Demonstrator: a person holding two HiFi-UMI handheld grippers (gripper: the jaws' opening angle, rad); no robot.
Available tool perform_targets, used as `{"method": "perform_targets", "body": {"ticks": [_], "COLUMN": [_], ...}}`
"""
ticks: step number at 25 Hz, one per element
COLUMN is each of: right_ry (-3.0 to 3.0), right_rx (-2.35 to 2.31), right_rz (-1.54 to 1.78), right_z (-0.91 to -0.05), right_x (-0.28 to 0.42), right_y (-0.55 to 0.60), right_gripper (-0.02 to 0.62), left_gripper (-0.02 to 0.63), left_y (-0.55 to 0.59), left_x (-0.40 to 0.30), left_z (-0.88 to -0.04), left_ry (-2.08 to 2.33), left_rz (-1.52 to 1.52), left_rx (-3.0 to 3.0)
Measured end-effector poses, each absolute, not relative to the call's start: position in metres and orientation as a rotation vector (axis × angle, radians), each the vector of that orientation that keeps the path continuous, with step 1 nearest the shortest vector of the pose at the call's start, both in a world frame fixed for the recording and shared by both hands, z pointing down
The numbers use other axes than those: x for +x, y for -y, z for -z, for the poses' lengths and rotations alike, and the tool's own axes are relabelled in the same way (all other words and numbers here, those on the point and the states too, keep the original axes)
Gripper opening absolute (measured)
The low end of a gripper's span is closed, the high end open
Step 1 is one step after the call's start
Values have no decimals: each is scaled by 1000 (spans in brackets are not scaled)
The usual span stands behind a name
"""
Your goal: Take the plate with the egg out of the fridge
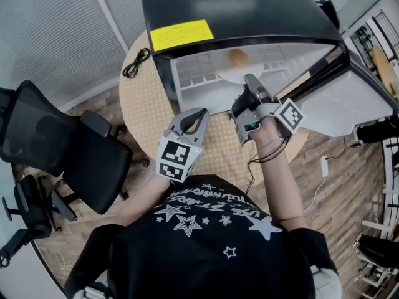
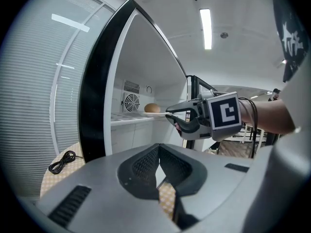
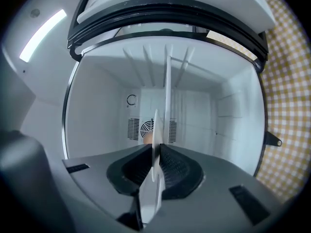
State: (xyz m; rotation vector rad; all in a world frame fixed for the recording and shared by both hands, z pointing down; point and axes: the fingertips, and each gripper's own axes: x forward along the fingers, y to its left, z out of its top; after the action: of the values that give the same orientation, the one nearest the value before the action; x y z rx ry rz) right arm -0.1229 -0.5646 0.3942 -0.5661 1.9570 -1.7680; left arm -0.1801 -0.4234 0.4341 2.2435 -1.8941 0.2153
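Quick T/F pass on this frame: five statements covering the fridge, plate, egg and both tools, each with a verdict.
1. The fridge has its door open. True.
2. The right tool is closed on the rim of the plate. True.
3. The egg is held in the left tool. False: the egg lies on the plate, and the left tool is shut on nothing, outside the fridge.
4. The plate is out on the table. False: it sits on the shelf inside the fridge.
5. A black cable lies on the table beside the fridge. True.
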Motion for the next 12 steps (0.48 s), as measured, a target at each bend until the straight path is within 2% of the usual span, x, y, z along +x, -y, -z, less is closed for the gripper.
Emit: {"method": "perform_targets", "body": {"ticks": [8,12], "right_ry": [-1840,-1840], "right_rx": [-539,-509], "right_rz": [1817,1815], "right_z": [-401,-399], "right_x": [-115,-89], "right_y": [558,542], "right_gripper": [54,55], "left_gripper": [6,6], "left_y": [421,412], "left_x": [-187,-169], "left_z": [-439,-439], "left_ry": [1908,1920], "left_rz": [-219,-228], "left_rx": [2210,2201]}}
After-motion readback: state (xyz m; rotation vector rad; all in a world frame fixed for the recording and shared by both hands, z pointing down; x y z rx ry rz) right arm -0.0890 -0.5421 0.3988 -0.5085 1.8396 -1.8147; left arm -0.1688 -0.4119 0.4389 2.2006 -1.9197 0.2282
